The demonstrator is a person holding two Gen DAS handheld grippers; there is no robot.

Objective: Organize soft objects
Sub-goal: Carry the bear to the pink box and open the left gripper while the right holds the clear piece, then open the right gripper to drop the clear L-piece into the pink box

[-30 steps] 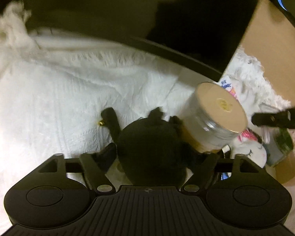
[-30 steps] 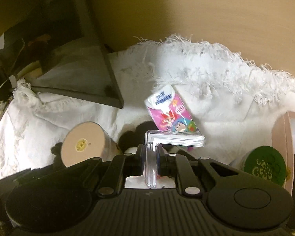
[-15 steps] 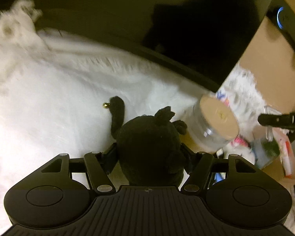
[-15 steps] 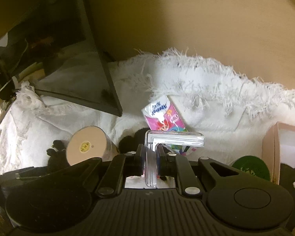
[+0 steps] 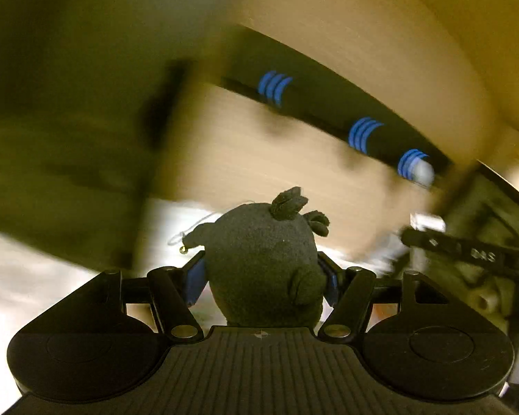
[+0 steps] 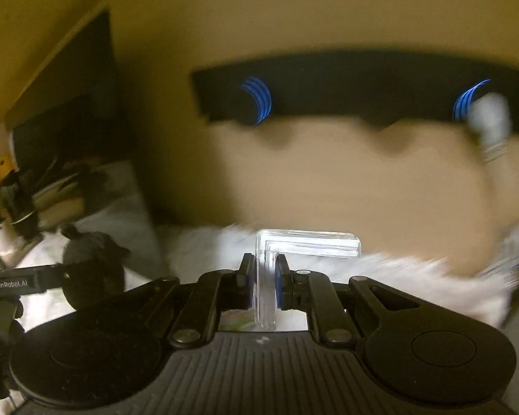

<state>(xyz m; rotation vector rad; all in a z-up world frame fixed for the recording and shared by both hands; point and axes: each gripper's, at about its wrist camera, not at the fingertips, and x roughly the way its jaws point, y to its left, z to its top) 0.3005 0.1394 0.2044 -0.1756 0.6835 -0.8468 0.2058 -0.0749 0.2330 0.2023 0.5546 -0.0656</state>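
Your left gripper clamps the black plush toy between its fingers, lifted above the white fringed blanket, while your right gripper pinches a clear acrylic L-shaped piece upright between closed jaws.

In the left wrist view the plush toy sits at lower centre between the jaws of the left gripper, in front of a fringed cloth spreading to the lower left. Behind it a wall panel fills the middle, with a long bar slanting across it from upper centre to the right. In the right wrist view the clear bracket stands at lower centre between the jaws of the right gripper, the toy at far left.
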